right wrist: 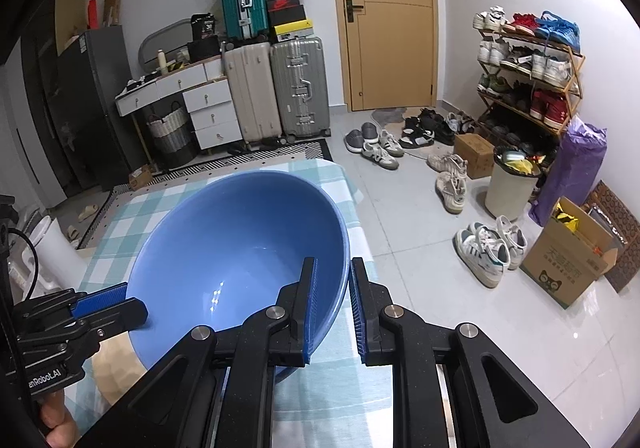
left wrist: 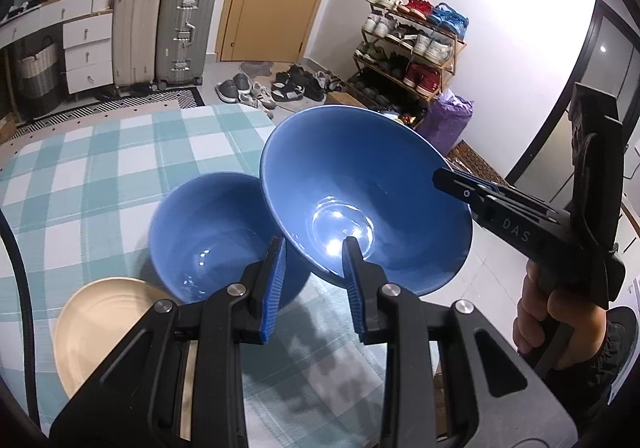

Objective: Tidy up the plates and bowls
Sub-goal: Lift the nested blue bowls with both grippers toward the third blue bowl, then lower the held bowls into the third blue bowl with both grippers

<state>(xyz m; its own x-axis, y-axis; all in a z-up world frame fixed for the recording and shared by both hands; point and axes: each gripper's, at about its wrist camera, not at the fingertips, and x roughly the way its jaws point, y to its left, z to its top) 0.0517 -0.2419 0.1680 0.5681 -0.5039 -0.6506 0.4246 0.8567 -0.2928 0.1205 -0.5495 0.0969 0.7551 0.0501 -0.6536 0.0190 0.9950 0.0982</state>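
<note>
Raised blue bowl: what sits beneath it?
Beneath the raised blue bowl, held by left gripper and right gripper, a second blue bowl sits on checked cloth. Its right rim is covered.

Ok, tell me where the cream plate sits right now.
In the left wrist view the cream plate lies on the checked tablecloth at lower left, beside the blue bowl resting on the table.

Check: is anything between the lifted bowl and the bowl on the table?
Nothing visible. The lifted bowl, clamped at its rim by both grippers, hangs tilted just right of the second bowl, whose inside is empty. The beige plate lies off to the left.
</note>
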